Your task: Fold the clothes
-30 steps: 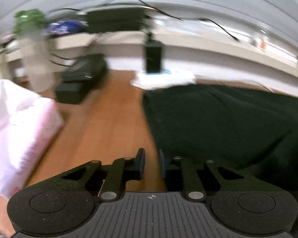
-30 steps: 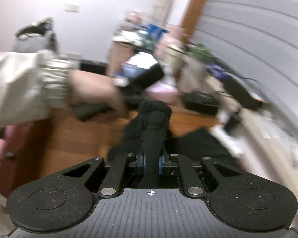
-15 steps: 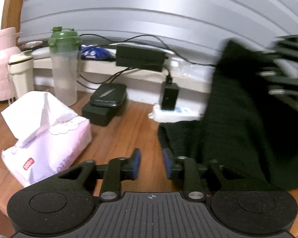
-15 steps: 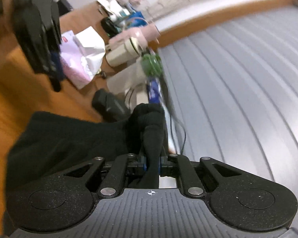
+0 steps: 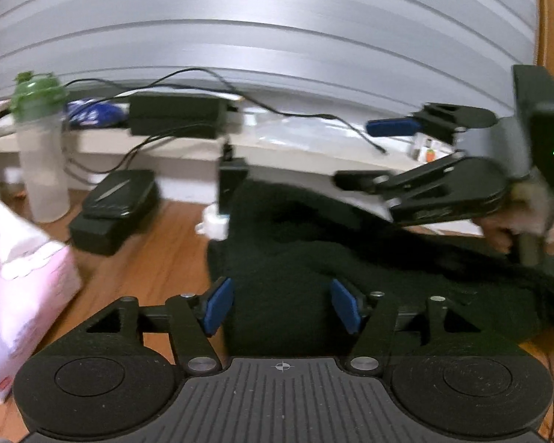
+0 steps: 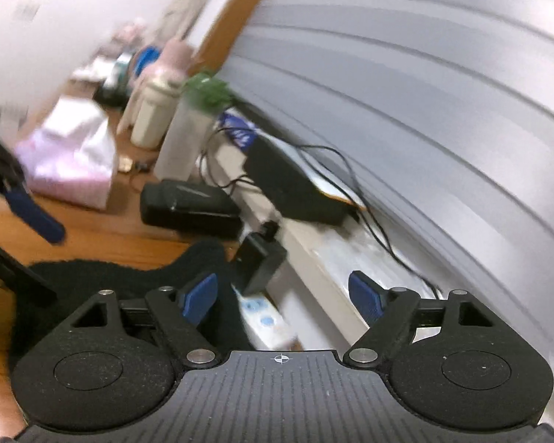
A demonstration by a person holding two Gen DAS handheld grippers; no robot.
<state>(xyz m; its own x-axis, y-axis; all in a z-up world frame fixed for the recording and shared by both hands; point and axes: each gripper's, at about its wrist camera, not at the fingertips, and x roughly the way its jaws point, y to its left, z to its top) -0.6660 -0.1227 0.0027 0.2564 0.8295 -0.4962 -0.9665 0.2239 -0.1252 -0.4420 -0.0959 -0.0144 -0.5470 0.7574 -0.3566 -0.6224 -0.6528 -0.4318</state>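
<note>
1. Off to my left on the tabletop [image 5: 147, 269] sit a pink tissue pack [image 5: 14, 277] and a clear bottle [image 5: 42, 155] with a green lid, both blurred.
2. My left tongs [image 5: 282, 306] are opening, blue pads apart; the black garment [image 5: 314, 258] lies spread on the wood beneath and between them, but the pads do not press it.
3. My right tongs [image 6: 282, 297] are opening too, wide apart and clamped on nothing; the garment's edge [image 6: 129, 284] lies by the left pad [image 6: 199, 297].
4. Behind runs a white ledge [image 6: 314, 258] with black boxes and cables.
</note>
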